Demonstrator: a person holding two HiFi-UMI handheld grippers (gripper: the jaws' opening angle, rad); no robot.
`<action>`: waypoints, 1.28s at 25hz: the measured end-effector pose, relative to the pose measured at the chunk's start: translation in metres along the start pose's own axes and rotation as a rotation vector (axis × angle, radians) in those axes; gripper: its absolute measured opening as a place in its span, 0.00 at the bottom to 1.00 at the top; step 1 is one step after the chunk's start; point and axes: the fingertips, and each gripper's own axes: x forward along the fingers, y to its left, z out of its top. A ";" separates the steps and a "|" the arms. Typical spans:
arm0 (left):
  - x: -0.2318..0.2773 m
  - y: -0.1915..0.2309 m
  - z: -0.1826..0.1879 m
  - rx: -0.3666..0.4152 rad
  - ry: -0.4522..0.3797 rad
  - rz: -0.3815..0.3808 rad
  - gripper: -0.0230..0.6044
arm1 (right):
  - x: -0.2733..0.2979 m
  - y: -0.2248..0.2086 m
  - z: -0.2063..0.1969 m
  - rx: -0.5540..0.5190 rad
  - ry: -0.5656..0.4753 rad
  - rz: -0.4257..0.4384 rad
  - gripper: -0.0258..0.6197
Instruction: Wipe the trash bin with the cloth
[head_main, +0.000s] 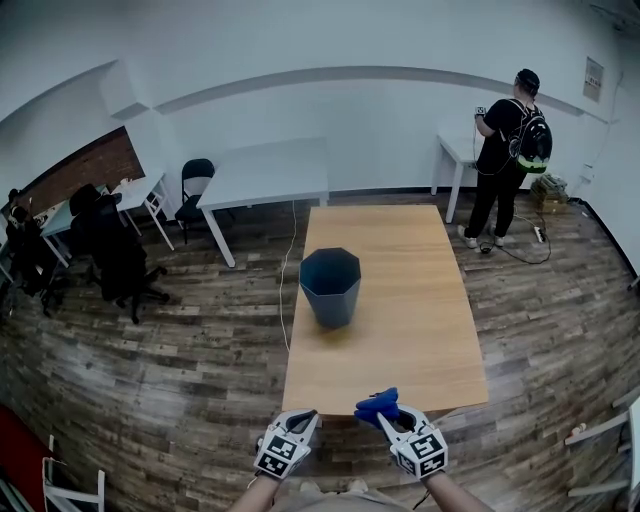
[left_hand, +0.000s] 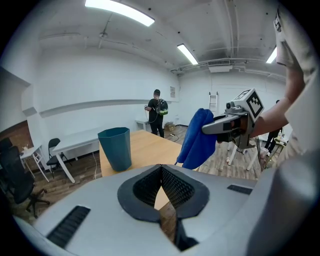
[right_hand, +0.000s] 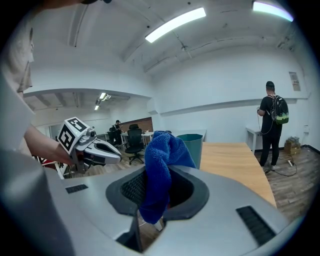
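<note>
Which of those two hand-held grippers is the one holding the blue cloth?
The right hand-held gripper: its jaws clamp the blue cloth. The left hand-held gripper is shut with nothing between its jaws.

The trash bin (head_main: 330, 285) in the middle of the frame is showing a dark teal colour, and the cloth (head_main: 376, 405) at the bottom is looking bright blue. The table (head_main: 400, 340) is showing light wood and the floor (head_main: 150, 380) dark brown planks. The left gripper (head_main: 303, 416) and the right gripper (head_main: 392, 413) are wearing black-and-white square markers.
</note>
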 end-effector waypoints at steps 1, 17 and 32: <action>0.001 0.000 0.002 0.003 -0.005 0.000 0.06 | 0.001 -0.001 0.000 -0.001 0.000 -0.001 0.16; 0.013 0.002 0.020 0.022 -0.007 0.031 0.06 | 0.008 -0.007 0.016 -0.008 -0.035 0.033 0.16; 0.033 0.066 0.021 0.009 -0.010 0.014 0.06 | 0.063 -0.009 0.026 0.023 -0.015 0.049 0.16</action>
